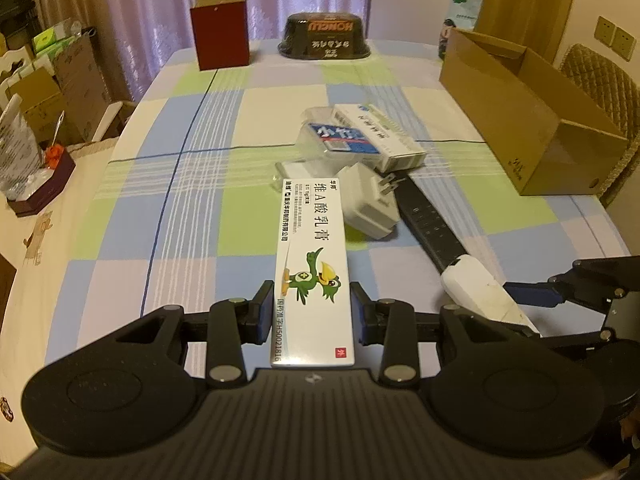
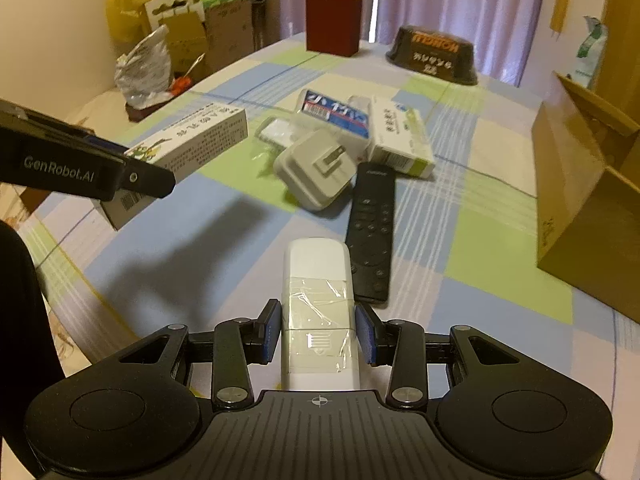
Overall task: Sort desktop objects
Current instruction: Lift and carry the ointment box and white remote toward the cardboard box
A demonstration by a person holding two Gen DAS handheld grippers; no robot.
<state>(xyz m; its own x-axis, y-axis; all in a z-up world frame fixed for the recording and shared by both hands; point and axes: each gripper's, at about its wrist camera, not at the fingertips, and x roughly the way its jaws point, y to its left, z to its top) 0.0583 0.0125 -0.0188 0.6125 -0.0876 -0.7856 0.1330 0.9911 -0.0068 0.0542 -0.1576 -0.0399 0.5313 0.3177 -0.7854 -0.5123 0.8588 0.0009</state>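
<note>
Only my right view is showing the tape on the white remote (image 2: 317,312); my right fingers (image 2: 319,332) are closing on its sides. My left fingers (image 1: 312,312) are pinching the ointment box (image 1: 312,264) above the bench (image 1: 180,200). Charger (image 1: 368,204) and black remote (image 1: 430,224) are lying ahead, cardboard box (image 1: 532,120) at right.

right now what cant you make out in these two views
- Inside of the cardboard box: both views, its own walls hide it.
- Clear item under the pile: right wrist view, charger covers it.
- White remote rear end: right wrist view, gripper body hides it.
- Small print on the ointment box: too small.
</note>
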